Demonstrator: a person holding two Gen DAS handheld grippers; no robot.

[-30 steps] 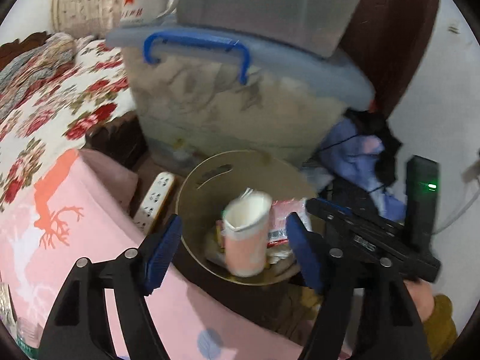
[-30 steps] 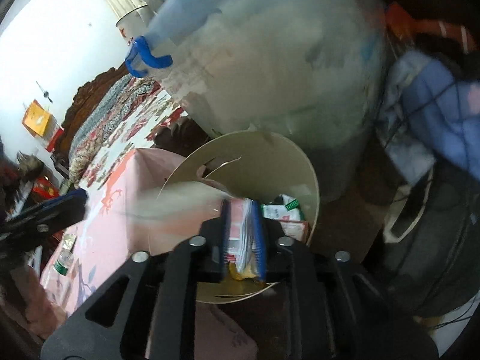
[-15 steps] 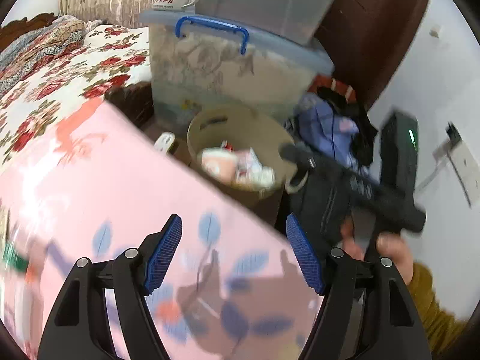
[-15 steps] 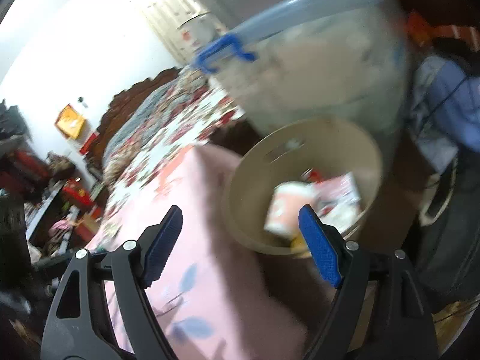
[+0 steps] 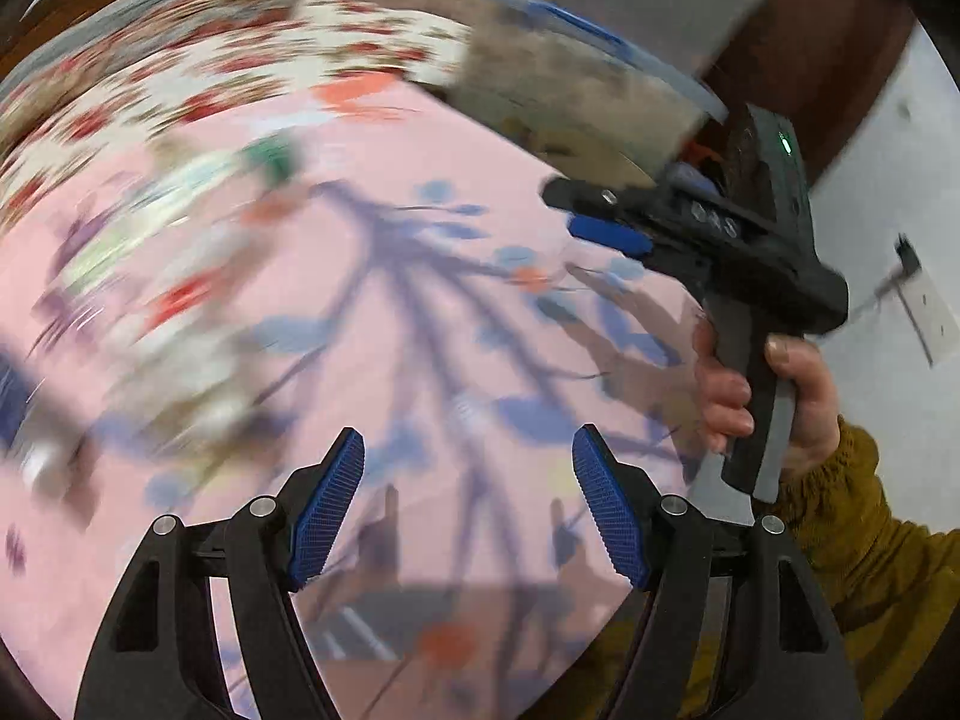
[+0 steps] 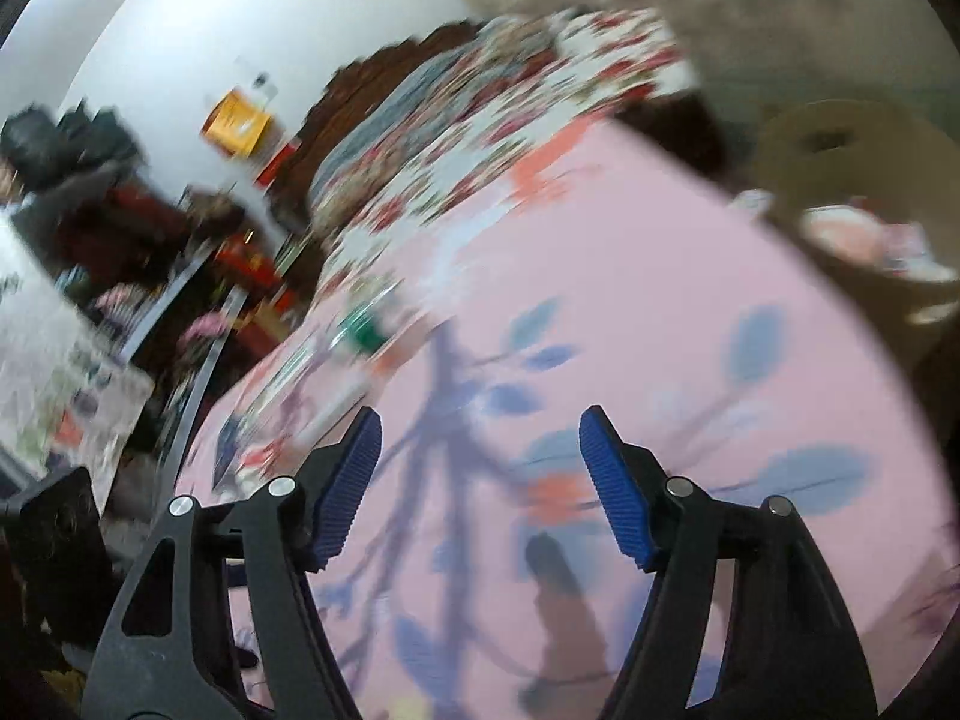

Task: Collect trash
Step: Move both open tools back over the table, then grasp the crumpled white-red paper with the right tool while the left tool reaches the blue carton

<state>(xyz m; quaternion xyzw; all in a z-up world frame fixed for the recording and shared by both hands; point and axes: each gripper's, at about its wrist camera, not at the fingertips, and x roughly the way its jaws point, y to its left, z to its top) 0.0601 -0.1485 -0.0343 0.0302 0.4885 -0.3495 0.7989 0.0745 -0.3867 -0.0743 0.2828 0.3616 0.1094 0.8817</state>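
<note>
Over the pink cloth-covered table [image 5: 420,330] my left gripper [image 5: 468,438] is open with nothing between its blue pads. My right gripper [image 6: 480,420] also hangs over the cloth; its jaws are wide but closing, and nothing is between them. In the left wrist view the right gripper [image 5: 576,213] shows side-on at the right, held by a person's hand [image 5: 798,384]. The beige bin [image 6: 840,138] stands past the table's far right edge with a paper cup and wrappers [image 6: 852,234] inside. Blurred litter, including a green-capped bottle [image 5: 270,156] [image 6: 360,324], lies at the cloth's far left.
A clear storage box with a blue lid [image 5: 570,78] stands behind the bin. A bed with a floral quilt [image 5: 210,60] lies beyond the table. Cluttered shelves [image 6: 90,228] fill the left of the right wrist view. Both views are motion-blurred.
Both grippers swung away from the bin to over the pink table. The right gripper let go of the wrapper it held, and the wrapper now lies in the bin.
</note>
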